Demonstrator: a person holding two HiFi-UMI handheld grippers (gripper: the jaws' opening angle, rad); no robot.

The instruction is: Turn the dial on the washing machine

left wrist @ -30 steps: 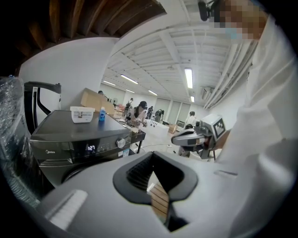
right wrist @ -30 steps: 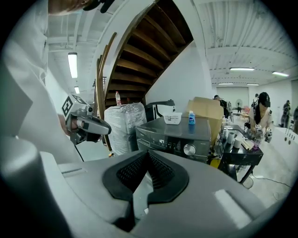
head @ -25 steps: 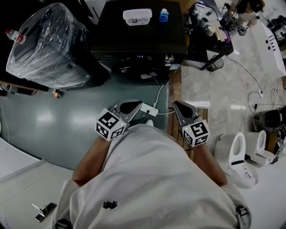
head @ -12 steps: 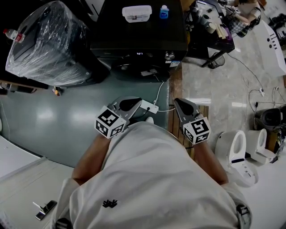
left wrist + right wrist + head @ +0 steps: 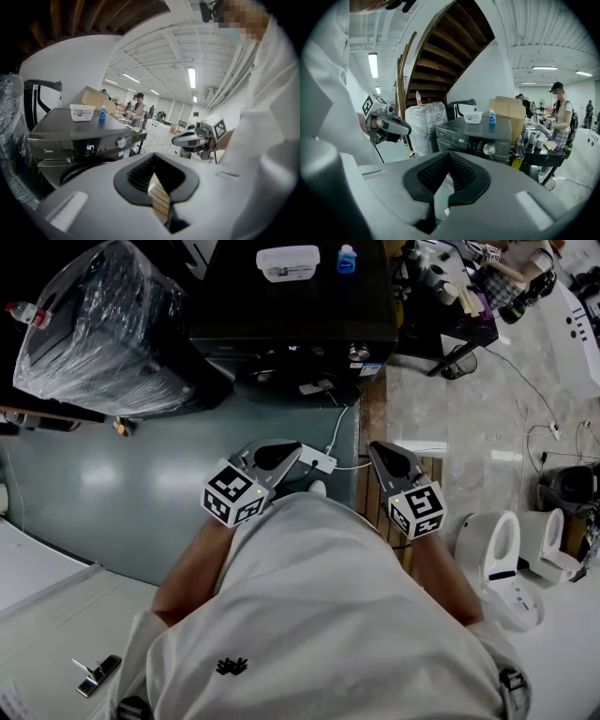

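Head view, looking steeply down over the person's white shirt [image 5: 309, 615], with both gripper views. The washing machine [image 5: 291, 306], a dark front-loader, stands at the top of the head view on the grey-green floor [image 5: 112, 484]. Its dial [image 5: 356, 353] is a silver knob at the right end of the control panel, beside a small lit display [image 5: 461, 140]. The left gripper [image 5: 281, 452] and the right gripper [image 5: 382, 452] are held side by side close to the person's body, both pointing toward the machine and slightly downward, well apart from the dial and touching nothing. In the left gripper view the fingers [image 5: 138, 176] are clenched tip to tip and empty, with only wooden floor slats [image 5: 161, 201] showing through the slit behind the tips. In the right gripper view the fingers [image 5: 461, 176] are likewise clenched and empty, and the dial appears just above and to the right of their tips. A white lidded container [image 5: 287, 261] and a small blue bottle [image 5: 346, 257] rest on the machine's top. A bulky object wrapped in clear plastic film [image 5: 94, 329] stands just beside the machine, on its left in the head view. A white power strip [image 5: 319, 462] with its cable lies on the floor between the machine and the person. Two white toilets [image 5: 497, 559] stand at the right edge. A second person [image 5: 560, 117] stands at a cluttered bench [image 5: 543, 150] beyond the machine.
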